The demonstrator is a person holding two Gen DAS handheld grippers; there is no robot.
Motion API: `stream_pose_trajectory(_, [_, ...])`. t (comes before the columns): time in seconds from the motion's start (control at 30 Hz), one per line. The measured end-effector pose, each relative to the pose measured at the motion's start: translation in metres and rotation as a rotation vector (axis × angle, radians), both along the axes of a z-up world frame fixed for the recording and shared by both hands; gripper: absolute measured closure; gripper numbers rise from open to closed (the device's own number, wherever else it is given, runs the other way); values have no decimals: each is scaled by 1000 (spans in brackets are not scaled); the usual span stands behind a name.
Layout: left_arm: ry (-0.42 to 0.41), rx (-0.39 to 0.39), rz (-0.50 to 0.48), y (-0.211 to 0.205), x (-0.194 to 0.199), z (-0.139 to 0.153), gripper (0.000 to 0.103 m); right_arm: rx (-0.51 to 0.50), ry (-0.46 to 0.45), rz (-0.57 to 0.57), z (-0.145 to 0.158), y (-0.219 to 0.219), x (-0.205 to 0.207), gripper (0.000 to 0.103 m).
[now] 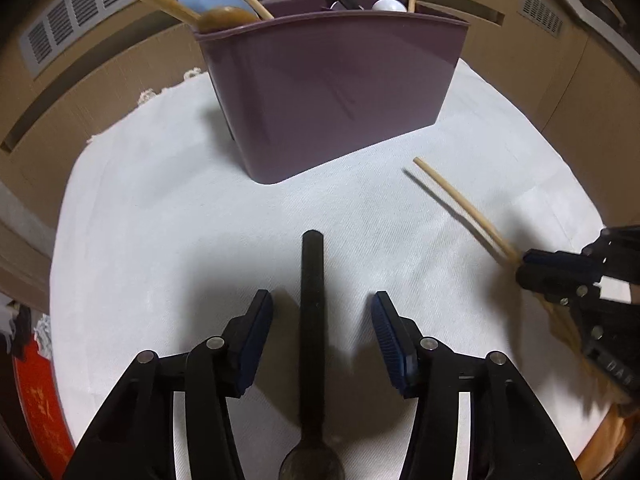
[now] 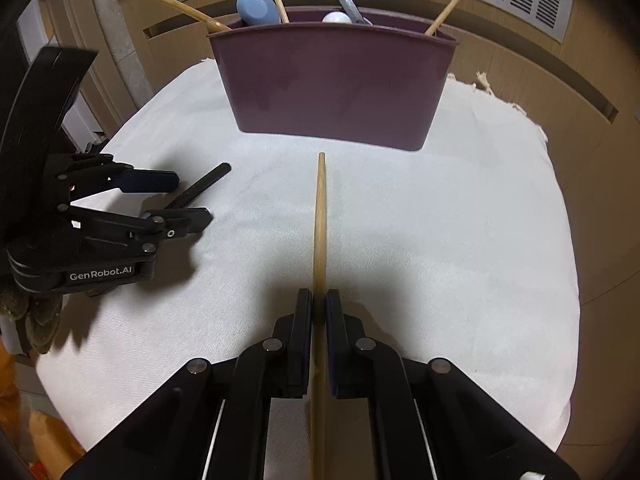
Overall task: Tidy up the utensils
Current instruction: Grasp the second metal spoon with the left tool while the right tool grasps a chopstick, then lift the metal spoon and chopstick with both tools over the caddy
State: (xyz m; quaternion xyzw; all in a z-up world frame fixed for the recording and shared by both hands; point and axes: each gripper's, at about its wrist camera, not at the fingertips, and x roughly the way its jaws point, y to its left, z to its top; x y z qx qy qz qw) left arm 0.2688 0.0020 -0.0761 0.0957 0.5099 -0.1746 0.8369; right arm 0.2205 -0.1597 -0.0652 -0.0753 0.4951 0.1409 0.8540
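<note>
Now the right gripper [image 2: 319,312] clamps the slim bamboo chopstick [image 2: 320,216], so lift toward the purple plastic caddy [image 2: 332,84] at 12 o'clock, while the open left gripper [image 1: 322,320] centres on the flat black spoon handle [image 1: 313,300] before squeezing.

A purple plastic utensil holder [image 1: 332,96] stands at twelve o'clock on the white cloth [image 1: 160,208]; a long black plastic spoon [image 1: 312,320] lies before it at six o'clock.
</note>
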Motion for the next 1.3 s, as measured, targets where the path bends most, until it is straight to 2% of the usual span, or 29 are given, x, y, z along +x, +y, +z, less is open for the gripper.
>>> stream_pose_trajectory(0.27, [71, 2, -8, -2, 8, -2, 54, 24, -3, -7, -2, -3, 6, 96])
stream_pose_trajectory(0.3, [75, 2, -3, -1, 9, -2, 56, 23, -4, -8, -2, -4, 5, 96])
stream_pose_trajectory(0.37, [54, 19, 9, -2, 7, -1, 68, 20, -8, -13, -1, -5, 4, 96])
stream_pose_trajectory(0.4, [37, 29, 6, -3, 4, 0, 82, 17, -13, -20, -1, -6, 4, 96])
stream_pose_trajectory(0.43, [26, 35, 5, -3, 4, 0, 89, 15, -11, -25, -1, -8, 4, 96])
stream_pose_trajectory(0.57, [-3, 31, 20, -5, -4, -1, 90, 40, 11, -36, -1, -17, 6, 96])
stream_pose_trajectory(0.63, [-14, -4, 44, 1, -5, 2, 90, 49, 1, -30, 3, -22, 3, 94])
stream_pose_trajectory(0.73, [-50, -63, 74, 12, -11, 12, 90, 58, -28, -40, 9, -31, 2, 86])
stream_pose_trajectory(0.8, [-75, -115, 82, 21, -16, 22, 90, 64, -30, -44, 11, -33, 6, 85])
stream_pose_trajectory(1.0, [-116, -190, 81, 28, -26, 36, 90, 62, -5, -11, 7, -17, 23, 85])
stream_pose_trajectory(1.17, [-124, -207, 94, 32, -38, 39, 90, 45, 9, 15, 0, 3, 38, 85])
stream_pose_trajectory(1.3, [-136, -210, 95, 35, -45, 39, 90, -8, 29, 6, -8, 15, 47, 85])
